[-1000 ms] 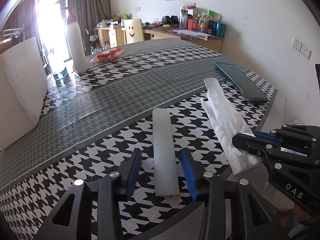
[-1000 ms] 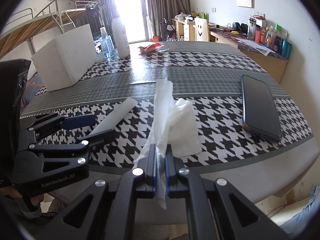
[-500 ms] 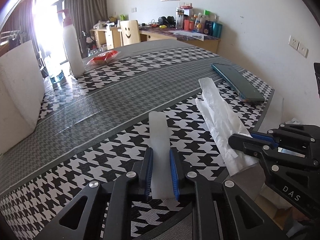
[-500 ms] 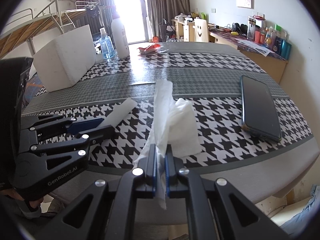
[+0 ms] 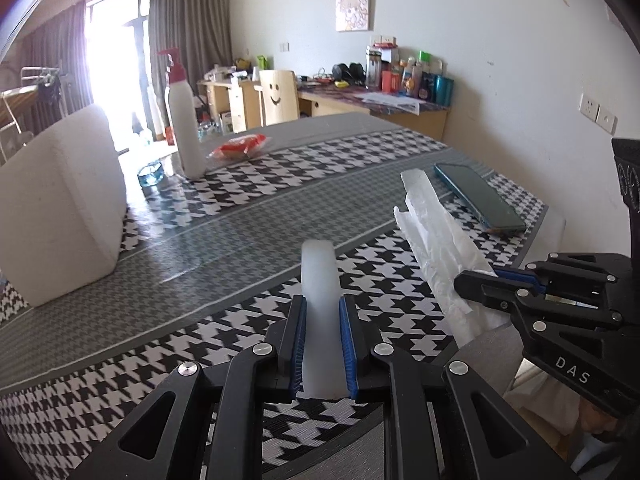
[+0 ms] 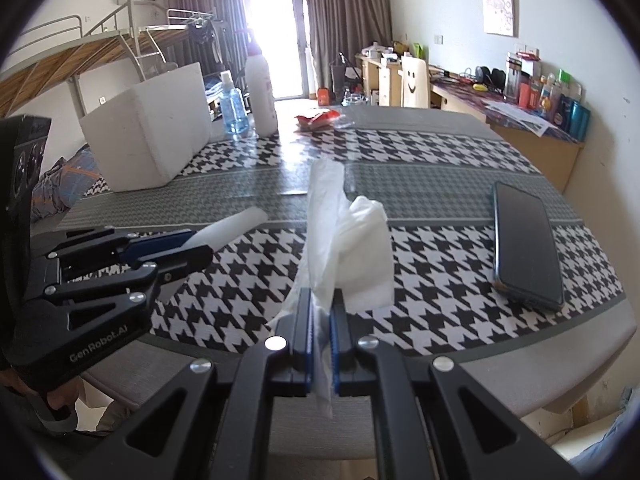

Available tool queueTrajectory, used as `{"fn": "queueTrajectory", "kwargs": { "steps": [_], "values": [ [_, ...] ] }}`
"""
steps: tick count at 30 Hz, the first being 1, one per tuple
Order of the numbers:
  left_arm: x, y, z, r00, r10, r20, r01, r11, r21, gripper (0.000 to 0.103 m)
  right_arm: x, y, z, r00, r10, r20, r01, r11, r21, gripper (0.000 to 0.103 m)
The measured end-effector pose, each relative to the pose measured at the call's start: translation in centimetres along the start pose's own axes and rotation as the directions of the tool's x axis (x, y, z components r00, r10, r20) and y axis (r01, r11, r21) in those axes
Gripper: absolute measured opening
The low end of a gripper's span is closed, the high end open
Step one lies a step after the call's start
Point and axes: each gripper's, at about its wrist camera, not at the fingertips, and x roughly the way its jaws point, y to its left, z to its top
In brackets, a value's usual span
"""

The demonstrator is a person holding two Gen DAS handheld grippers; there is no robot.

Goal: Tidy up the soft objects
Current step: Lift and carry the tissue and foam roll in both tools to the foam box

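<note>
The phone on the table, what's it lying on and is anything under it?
The phone lies flat on the houndstooth tablecloth, near the table's right edge, with nothing on top of it. Only cloth shows around it; whatever sits directly beneath is covered by the phone itself.

A white foam strip [image 5: 319, 280], long and narrow with a rounded far end, juts forward and tilts up off the houndstooth cloth, its near end pinched from both sides. To its right a crumpled white tissue [image 6: 340, 236], twisted into a loose roll, stands tilted upward, gripped at its lower end.
</note>
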Motion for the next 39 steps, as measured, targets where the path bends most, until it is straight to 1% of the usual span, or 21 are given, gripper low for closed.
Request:
{"fn": "queueTrajectory", "kwargs": {
  "steps": [9, 21, 28, 39],
  "values": [
    [-2.6, 1.1, 0.1, 0.998, 0.02, 0.064, -0.019, 1.0, -0.013, 0.018, -0.7, 1.1, 0.7, 0.999, 0.01, 0.031, -0.009, 1.0, -0.025, 0.01],
    [-5.9, 3.2, 0.0, 0.987, 0.087, 0.134, -0.08, 0.995, -0.055, 0.018, -1.6, 3.2, 1.8, 0.995, 0.045, 0.088, -0.038, 0.996, -0.078, 0.01],
    [-7.1, 3.9, 0.1, 0.981, 0.106, 0.162, -0.095, 0.992, -0.078, 0.018, -2.0, 4.2, 2.7, 0.99, 0.071, 0.118, -0.058, 0.992, -0.109, 0.01],
    [-8.5, 4.6, 0.8, 0.973, 0.115, 0.201, -0.098, 0.991, -0.091, 0.018, -2.2, 5.4, 3.9, 0.984, 0.1, 0.145, -0.08, 0.987, -0.142, 0.01]
  ]
}}
